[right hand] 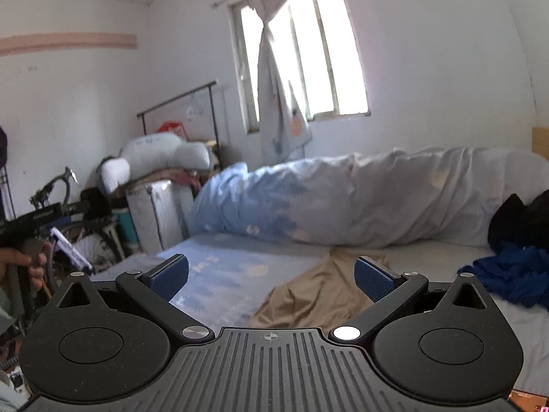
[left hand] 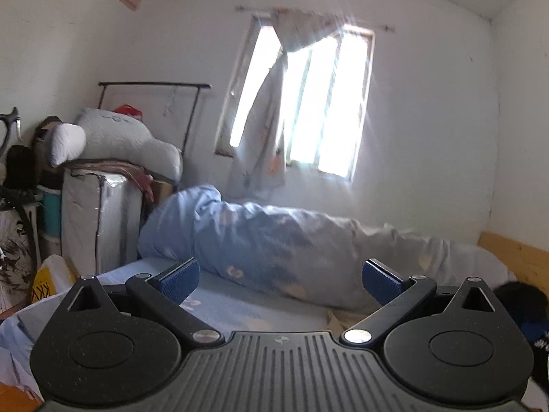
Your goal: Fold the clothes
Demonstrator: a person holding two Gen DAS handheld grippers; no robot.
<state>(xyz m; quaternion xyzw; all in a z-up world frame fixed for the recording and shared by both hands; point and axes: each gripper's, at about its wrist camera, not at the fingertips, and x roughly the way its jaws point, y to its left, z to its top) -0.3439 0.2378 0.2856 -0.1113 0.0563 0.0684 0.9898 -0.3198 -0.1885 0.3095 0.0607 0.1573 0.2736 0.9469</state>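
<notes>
A tan garment (right hand: pixel 308 292) lies crumpled on the bed (right hand: pixel 219 274) in the right wrist view, just ahead of my right gripper (right hand: pixel 271 279), which is open and empty above it. A blue garment (right hand: pixel 511 274) and a dark one (right hand: pixel 514 216) lie at the bed's right side. My left gripper (left hand: pixel 279 283) is open and empty, held above the blue patterned sheet (left hand: pixel 240 305). A sliver of pale cloth (left hand: pixel 338 319) shows near its right finger, and dark and blue clothes (left hand: pixel 525 305) lie at the far right. The left gripper's handle (right hand: pixel 31 226) shows in a hand at the right view's left edge.
A rolled duvet (right hand: pixel 343 199) lies along the back of the bed below the window (right hand: pixel 308 51). Left of the bed stand a white storage case (left hand: pixel 99 219) topped with pillows, a clothes rack (left hand: pixel 154 86) and a bicycle (right hand: pixel 58 213). A wooden headboard (left hand: pixel 514 257) is at the right.
</notes>
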